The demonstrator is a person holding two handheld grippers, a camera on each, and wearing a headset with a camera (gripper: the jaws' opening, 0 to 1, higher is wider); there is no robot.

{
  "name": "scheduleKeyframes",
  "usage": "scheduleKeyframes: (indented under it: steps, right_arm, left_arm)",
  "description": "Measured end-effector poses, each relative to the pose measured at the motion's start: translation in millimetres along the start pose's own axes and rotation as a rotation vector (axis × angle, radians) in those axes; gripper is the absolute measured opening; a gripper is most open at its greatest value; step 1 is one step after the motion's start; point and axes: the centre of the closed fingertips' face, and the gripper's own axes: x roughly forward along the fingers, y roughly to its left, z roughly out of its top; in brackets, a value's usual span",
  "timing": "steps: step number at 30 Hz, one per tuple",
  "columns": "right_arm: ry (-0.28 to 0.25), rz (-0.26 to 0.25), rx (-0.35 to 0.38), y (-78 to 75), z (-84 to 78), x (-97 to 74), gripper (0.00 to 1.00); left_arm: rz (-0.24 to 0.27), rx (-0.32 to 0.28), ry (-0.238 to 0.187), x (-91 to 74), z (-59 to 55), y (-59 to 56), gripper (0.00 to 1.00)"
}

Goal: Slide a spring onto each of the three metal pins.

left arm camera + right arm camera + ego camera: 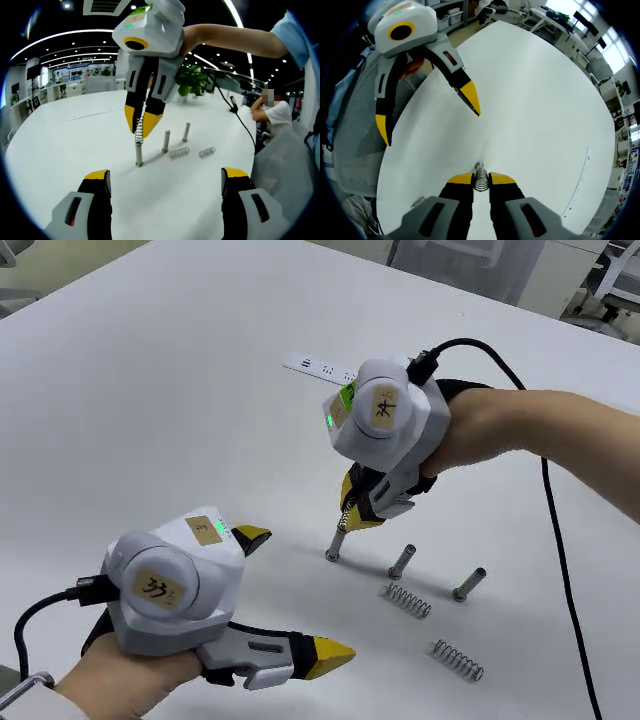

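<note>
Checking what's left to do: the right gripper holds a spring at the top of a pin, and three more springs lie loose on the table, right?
No: two loose springs lie on the table, not three, as the head view shows. The right gripper does hold a spring at a pin's top.

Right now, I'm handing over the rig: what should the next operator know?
Right gripper: shut on a spring, its lower end at the top of the first pin.
Left gripper: open, holding nothing.
Middle pin and end pin are bare; loose spring one and loose spring two lie on the table beside them.
Done: none seated. Left: all three.
</note>
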Motion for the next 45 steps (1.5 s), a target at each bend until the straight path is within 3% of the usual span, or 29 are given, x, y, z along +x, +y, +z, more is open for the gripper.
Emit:
scheduleKeyframes:
  steps: [14, 29, 45]
  right_arm:
    - [0.028, 0.016, -0.012, -4.1, -5.1, 9.3, 0.13]
    - [0.049, 0.035, -0.028, 0.4, -0.5, 22.6, 0.13]
    - [0.081, 0.053, -0.034, 2.4, -7.5, 36.1, 0.13]
  left_arm:
    - [-0.005, -0.005, 0.003, 0.2, -2.7, 0.8, 0.92]
    - [-0.012, -0.013, 0.007, 0.7, -3.8, -0.8, 0.91]
    - [-0.02, -0.022, 0.012, 1.7, -6.5, 0.2, 0.91]
